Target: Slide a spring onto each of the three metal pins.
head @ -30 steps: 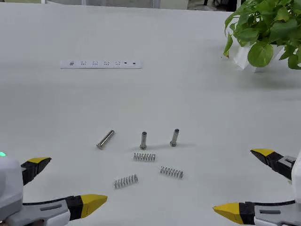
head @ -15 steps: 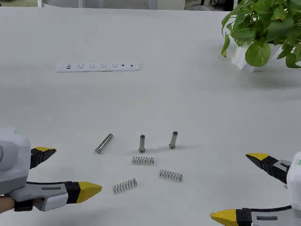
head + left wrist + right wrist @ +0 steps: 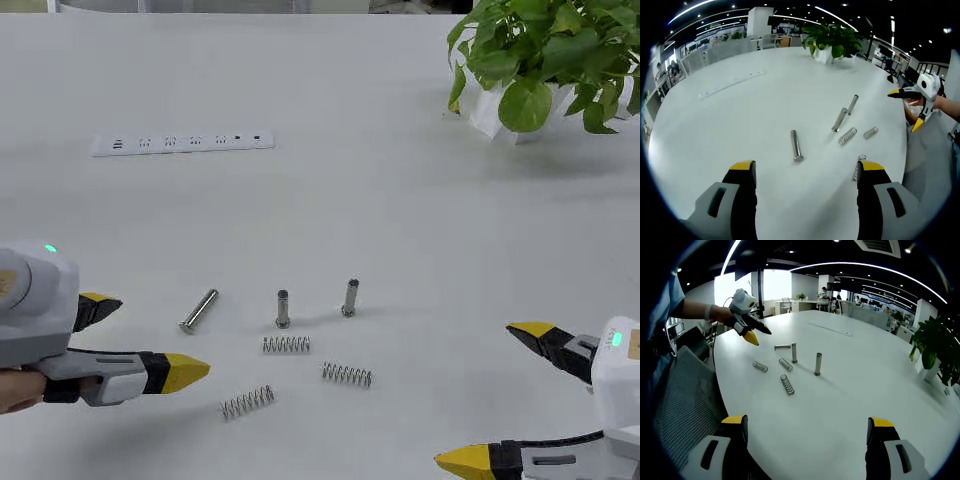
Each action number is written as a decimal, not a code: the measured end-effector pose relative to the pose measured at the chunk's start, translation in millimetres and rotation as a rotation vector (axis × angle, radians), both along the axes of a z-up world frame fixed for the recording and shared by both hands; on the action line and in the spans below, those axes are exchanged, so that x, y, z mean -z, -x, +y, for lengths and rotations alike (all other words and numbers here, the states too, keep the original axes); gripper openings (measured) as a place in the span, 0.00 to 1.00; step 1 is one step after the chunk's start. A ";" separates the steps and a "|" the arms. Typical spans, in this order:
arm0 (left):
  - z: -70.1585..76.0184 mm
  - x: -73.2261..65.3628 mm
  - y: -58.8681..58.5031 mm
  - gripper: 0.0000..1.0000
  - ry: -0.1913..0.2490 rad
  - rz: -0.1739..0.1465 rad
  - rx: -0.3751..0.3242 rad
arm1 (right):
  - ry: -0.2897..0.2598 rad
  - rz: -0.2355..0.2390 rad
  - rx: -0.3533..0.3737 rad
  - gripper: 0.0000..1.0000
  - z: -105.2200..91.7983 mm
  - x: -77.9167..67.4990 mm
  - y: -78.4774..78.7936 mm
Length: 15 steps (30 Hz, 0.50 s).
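Note:
Three metal pins rest on the white table [image 3: 400, 220]: one lying flat [image 3: 199, 310], two standing upright [image 3: 282, 309] [image 3: 349, 298]. Just in front of them lie three loose springs [image 3: 286, 344] [image 3: 347, 375] [image 3: 247, 402]. My left gripper [image 3: 148, 337] is open, low at the left, a little short of the lying pin [image 3: 796, 145], which sits ahead between its jaws. My right gripper [image 3: 492, 396] is open at the lower right, well away from the upright pins [image 3: 817, 364] [image 3: 794, 352] and the springs [image 3: 787, 384]. Neither holds anything.
A white power strip [image 3: 182, 143] lies flat at the back left. A leafy plant in a white pot [image 3: 540, 60] stands at the back right. A mesh chair [image 3: 685, 405] sits beside the table's rounded edge.
My left gripper has come up and forward toward the lying pin. The head camera has shifted, so the whole scene slid left and down. Pins and springs have not moved.

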State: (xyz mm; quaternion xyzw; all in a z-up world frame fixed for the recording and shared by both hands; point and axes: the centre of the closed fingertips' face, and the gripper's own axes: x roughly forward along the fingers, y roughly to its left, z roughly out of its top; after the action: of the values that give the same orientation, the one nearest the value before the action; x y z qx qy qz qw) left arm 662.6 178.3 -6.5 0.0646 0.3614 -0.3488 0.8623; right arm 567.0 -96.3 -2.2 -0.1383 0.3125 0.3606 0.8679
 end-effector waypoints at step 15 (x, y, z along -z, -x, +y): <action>-11.0 9.5 -27.4 0.60 -0.044 0.040 0.013 | 0.001 0.005 0.018 0.99 -6.4 1.8 1.2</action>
State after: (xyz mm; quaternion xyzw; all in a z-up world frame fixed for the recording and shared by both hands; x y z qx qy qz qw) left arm 690.0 167.3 -16.0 0.0789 0.3857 -0.3473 0.8511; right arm 565.8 -102.7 -4.0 -0.1349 0.3162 0.3529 0.8702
